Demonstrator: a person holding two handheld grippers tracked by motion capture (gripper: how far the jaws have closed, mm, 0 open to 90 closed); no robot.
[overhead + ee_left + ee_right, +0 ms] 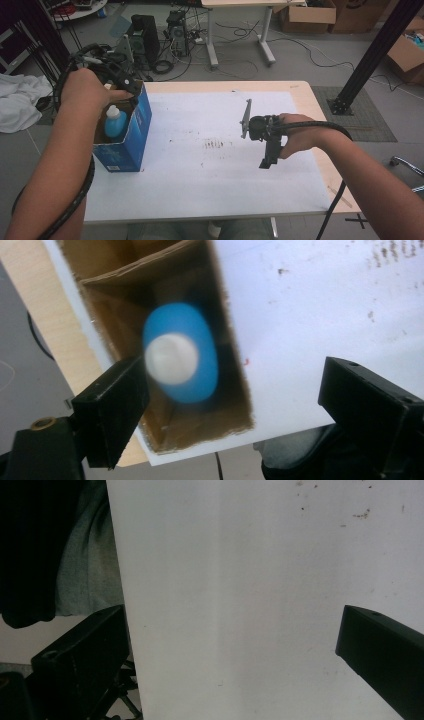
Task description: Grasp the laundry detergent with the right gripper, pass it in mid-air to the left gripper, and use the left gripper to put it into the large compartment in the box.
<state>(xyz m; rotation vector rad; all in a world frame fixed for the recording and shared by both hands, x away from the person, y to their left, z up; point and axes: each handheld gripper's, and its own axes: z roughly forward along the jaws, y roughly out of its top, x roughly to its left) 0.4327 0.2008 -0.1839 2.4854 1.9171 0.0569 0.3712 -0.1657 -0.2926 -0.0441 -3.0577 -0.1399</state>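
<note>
Left gripper view: a blue bottle (187, 360) with a white cap (171, 359) is seen from above, standing inside an open cardboard box (235, 395). The left gripper (240, 405) is held over the box mouth with its fingers (112, 407) spread wide; one finger is overlapped by the cap's edge in the picture, the other lies well off over the white worktop (310, 315). Nothing is gripped, and whether the near finger touches the bottle cannot be told, since the bottle is blurred.

In the high view the box (127, 137) is found at the left edge of the worktop (200, 175), with the bottle (115, 123) upright in it and the left gripper (122, 82) above its far rim. The right gripper (265, 150) is held over the right half of the worktop, apart from the box; in the right gripper view its fingers (80, 652) are shown parted over bare white surface, holding nothing.

The step in hand is judged to be the reach for the bottle, or else a release just made; the pictures do not settle which. If a pick-up is meant, the fingers must be centred on the cap or neck, lowered between the box walls without catching the flap, and closed before a straight lift is made.
</note>
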